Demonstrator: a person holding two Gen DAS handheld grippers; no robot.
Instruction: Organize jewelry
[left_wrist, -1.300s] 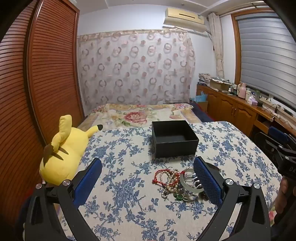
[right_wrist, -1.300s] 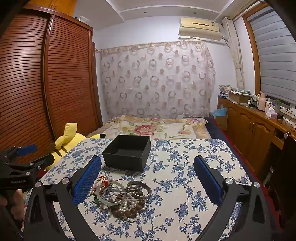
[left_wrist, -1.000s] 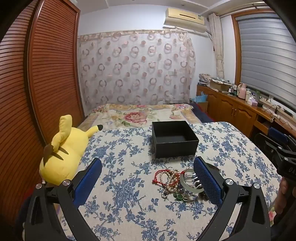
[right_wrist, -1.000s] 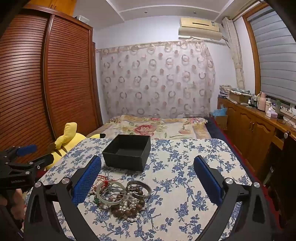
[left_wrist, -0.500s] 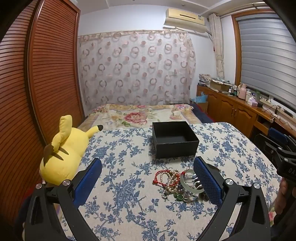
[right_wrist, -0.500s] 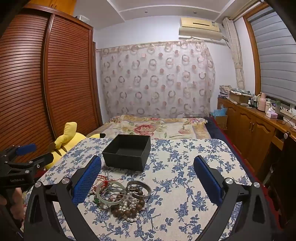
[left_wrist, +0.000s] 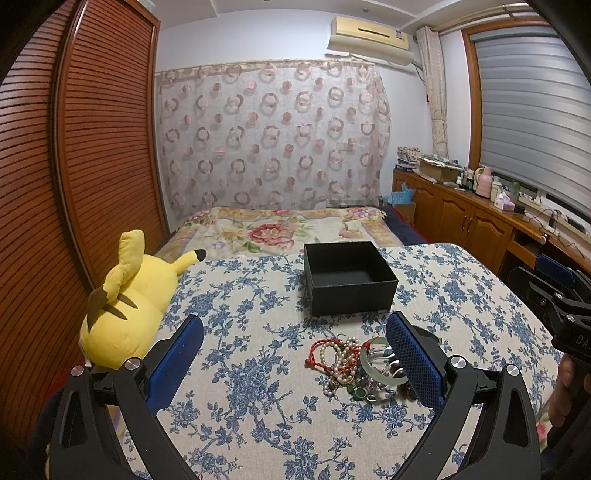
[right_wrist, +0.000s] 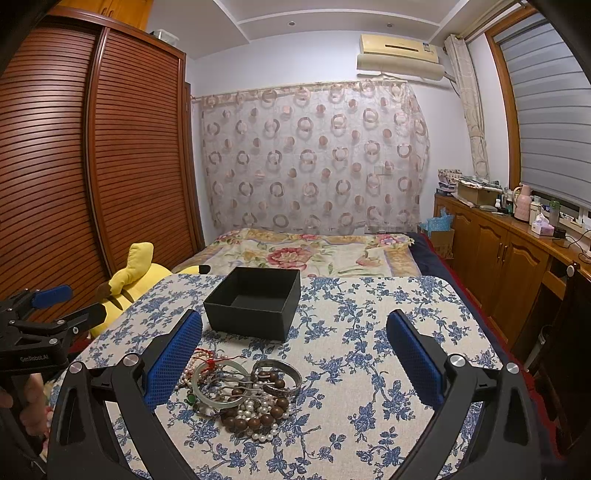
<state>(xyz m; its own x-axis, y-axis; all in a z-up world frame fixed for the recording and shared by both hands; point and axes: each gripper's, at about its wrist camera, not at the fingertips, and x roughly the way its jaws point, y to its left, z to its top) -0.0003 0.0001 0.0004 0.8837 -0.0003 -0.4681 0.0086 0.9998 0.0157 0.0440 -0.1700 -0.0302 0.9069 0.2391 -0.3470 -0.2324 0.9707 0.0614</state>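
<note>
A tangled pile of jewelry (left_wrist: 360, 365) lies on the blue-flowered tablecloth: pearl strands, a red cord bracelet, a pale green bangle, silver bangles and brown wooden beads. It also shows in the right wrist view (right_wrist: 243, 387). An open, empty black box (left_wrist: 349, 280) stands just behind the pile, also seen in the right wrist view (right_wrist: 255, 301). My left gripper (left_wrist: 295, 352) is open and empty, above the table left of the pile. My right gripper (right_wrist: 293, 354) is open and empty, above the table right of the pile.
A yellow plush toy (left_wrist: 127, 306) lies at the table's left edge. A bed (left_wrist: 280, 230) lies behind the table. A slatted wooden wardrobe (right_wrist: 92, 177) stands on the left. Wooden cabinets (right_wrist: 517, 254) with bottles run along the right wall.
</note>
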